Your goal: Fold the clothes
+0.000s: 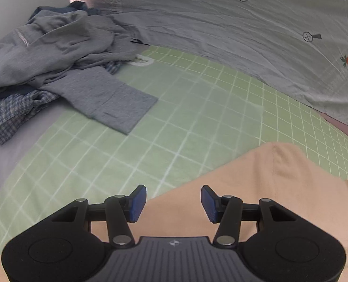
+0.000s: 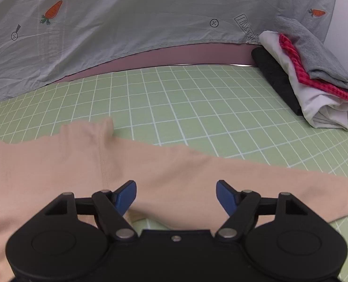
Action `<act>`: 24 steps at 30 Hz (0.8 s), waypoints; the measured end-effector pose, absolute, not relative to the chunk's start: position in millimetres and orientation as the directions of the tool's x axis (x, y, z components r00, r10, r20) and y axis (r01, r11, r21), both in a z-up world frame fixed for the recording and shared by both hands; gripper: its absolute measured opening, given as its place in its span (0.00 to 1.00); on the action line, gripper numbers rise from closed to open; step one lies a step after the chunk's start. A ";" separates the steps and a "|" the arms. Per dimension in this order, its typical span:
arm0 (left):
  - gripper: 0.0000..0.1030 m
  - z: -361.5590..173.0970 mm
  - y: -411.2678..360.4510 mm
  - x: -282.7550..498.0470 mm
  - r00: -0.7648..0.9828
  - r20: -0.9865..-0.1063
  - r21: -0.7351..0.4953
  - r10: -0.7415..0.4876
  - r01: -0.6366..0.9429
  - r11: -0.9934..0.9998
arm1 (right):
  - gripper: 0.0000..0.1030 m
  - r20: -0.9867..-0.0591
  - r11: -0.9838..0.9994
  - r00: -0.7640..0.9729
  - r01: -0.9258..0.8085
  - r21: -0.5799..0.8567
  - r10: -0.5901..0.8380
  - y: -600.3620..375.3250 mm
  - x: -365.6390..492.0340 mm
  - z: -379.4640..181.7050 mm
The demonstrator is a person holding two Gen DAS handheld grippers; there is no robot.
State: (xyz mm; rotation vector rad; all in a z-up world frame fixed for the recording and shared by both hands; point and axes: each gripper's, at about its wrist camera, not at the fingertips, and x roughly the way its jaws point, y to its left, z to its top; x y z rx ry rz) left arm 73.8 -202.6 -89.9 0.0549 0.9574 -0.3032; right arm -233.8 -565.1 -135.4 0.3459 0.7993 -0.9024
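Note:
A peach garment point(image 1: 256, 188) lies flat on the green grid mat point(image 1: 174, 117). My left gripper point(image 1: 174, 203) is open and empty, hovering just above the garment's edge. In the right wrist view the same peach garment point(image 2: 174, 169) spreads across the mat point(image 2: 197, 98), one sleeve reaching right. My right gripper point(image 2: 176, 197) is open and empty above that sleeve. A heap of unfolded grey and checked clothes point(image 1: 51, 65) sits at the far left.
A stack of folded clothes point(image 2: 310, 75), black, white, red and grey, stands at the mat's far right. A pale sheet with carrot prints point(image 2: 127, 23) hangs along the back; it also shows in the left wrist view point(image 1: 244, 35).

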 end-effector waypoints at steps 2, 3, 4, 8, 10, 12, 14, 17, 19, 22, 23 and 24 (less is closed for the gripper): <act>0.52 -98.2 -227.2 87.3 0.513 -0.821 -0.084 -0.250 0.324 0.942 | 0.72 -0.752 0.601 0.366 0.798 -0.050 -0.548 -586.7 -216.0 -144.9; 0.53 -102.2 -238.0 92.6 0.502 -0.825 -0.082 -0.259 0.348 0.934 | 0.72 -0.760 0.607 0.366 0.793 -0.046 -0.536 -593.6 -208.2 -150.3; 0.53 -106.1 -248.7 97.8 0.491 -0.829 -0.079 -0.268 0.371 0.925 | 0.72 -0.769 0.613 0.366 0.789 -0.043 -0.525 -600.5 -200.4 -155.7; 0.54 -121.3 -290.7 117.7 0.450 -0.842 -0.070 -0.299 0.458 0.886 | 0.73 -0.782 0.629 0.376 0.777 -0.027 -0.498 -615.4 -184.2 -169.6; 0.52 -122.4 -297.1 116.2 0.467 -0.829 -0.057 -0.308 0.478 0.877 | 0.71 -0.780 0.636 0.393 0.772 -0.007 -0.486 -617.7 -183.8 -170.0; 0.32 -122.7 -301.7 114.1 0.476 -0.818 -0.047 -0.323 0.503 0.863 | 0.59 -0.779 0.653 0.409 0.758 0.000 -0.475 -616.9 -184.4 -169.0; 0.03 -121.9 -306.8 112.6 0.475 -0.809 -0.046 -0.345 0.535 0.843 | 0.37 -0.777 0.671 0.416 0.741 -0.011 -0.473 -613.9 -183.5 -167.0; 0.03 -118.8 -315.1 113.5 0.505 -0.785 -0.019 -0.358 0.559 0.829 | 0.09 -0.777 0.688 0.429 0.726 -0.006 -0.460 -615.0 -181.8 -165.4; 0.03 -113.5 -317.7 120.7 0.543 -0.756 -0.010 -0.364 0.547 0.837 | 0.08 -0.764 0.676 0.435 0.737 -0.001 -0.476 -620.4 -182.3 -166.7; 0.03 -109.0 -323.4 138.6 0.569 -0.728 -0.047 -0.382 0.515 0.856 | 0.08 -0.746 0.617 0.428 0.787 0.030 -0.510 -635.9 -185.8 -169.3; 0.04 -109.2 -327.1 141.1 0.570 -0.730 -0.049 -0.376 0.505 0.862 | 0.08 -0.740 0.601 0.429 0.798 0.042 -0.518 -640.2 -186.2 -170.3; 0.04 -109.5 -330.7 143.6 0.571 -0.733 -0.051 -0.369 0.495 0.867 | 0.08 -0.734 0.593 0.432 0.804 0.050 -0.524 -644.7 -184.8 -171.7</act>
